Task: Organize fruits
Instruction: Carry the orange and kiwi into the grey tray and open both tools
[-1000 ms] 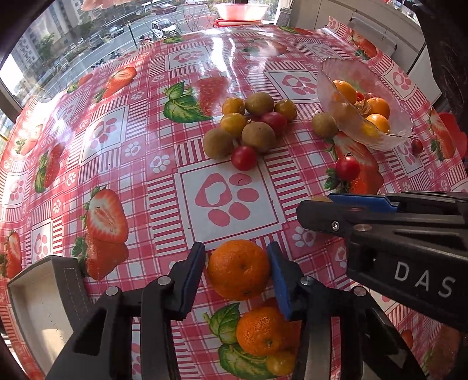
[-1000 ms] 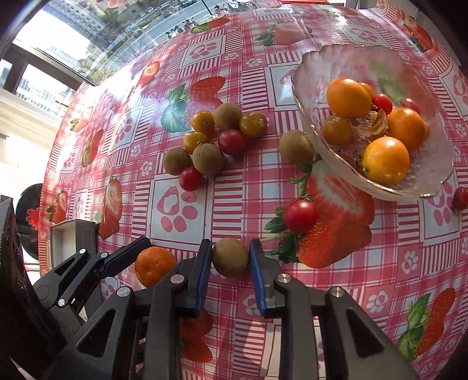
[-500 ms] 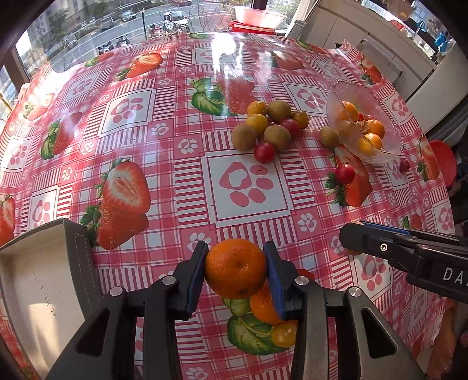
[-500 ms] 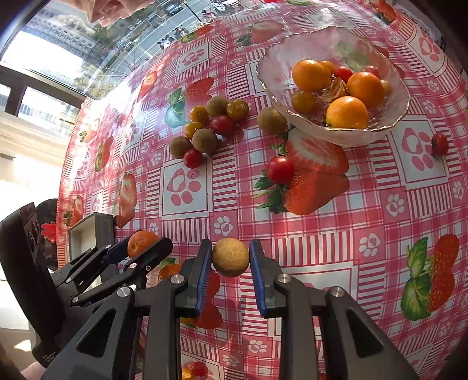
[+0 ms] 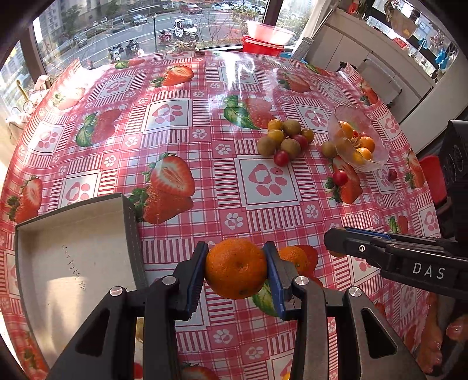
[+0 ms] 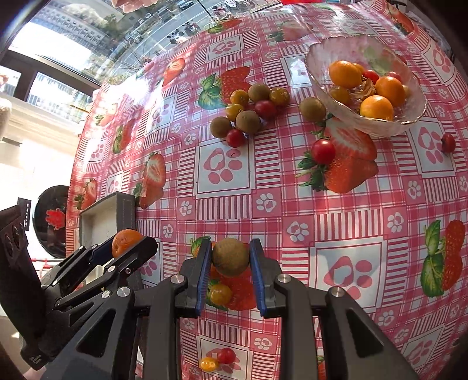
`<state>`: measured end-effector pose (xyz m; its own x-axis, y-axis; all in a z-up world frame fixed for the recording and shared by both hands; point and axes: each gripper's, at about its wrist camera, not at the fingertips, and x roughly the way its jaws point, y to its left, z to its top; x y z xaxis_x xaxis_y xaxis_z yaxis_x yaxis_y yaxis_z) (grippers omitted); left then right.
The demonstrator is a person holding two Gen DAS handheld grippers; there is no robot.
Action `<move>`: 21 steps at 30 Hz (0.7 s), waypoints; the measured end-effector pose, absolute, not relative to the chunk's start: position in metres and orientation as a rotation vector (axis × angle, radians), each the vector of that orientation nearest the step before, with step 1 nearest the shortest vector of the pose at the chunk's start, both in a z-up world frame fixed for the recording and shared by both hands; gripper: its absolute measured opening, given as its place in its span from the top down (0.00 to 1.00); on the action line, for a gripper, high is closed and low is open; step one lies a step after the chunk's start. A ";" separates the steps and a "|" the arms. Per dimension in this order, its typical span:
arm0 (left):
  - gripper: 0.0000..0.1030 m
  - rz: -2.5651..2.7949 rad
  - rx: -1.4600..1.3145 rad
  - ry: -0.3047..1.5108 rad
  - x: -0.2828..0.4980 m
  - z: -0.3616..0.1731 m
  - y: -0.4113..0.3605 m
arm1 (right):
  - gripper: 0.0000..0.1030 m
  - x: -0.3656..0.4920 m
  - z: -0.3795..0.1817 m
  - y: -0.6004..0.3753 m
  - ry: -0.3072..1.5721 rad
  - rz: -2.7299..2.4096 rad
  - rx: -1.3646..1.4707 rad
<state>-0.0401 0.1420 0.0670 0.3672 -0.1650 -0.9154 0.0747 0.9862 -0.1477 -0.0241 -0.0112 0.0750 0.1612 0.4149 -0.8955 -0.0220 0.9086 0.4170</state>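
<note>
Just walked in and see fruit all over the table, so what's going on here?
A person is sorting fruit with two tools. The left hand-held gripper clamps a round orange mandarin beside an open grey box. The right hand-held gripper clamps a small brown kiwi-like fruit. More fruit sits loose and in a clear glass bowl.

I see a home dining room: a strawberry tablecloth, white cabinets, and a window facing a street.

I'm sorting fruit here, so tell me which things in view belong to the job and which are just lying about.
Job: mandarin in left gripper; brown fruit in right gripper; grey box; glass bowl; loose fruit pile.
Lying about: red basin; black round object.
</note>
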 end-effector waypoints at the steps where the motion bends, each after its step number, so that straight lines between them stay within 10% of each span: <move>1: 0.61 -0.146 -0.089 1.183 -0.043 0.068 0.147 | 0.72 -0.025 0.076 -0.007 1.381 0.327 0.336; 21: 0.61 0.045 -0.184 1.174 -0.099 0.067 0.258 | 0.72 -0.045 0.085 0.114 1.408 0.501 0.203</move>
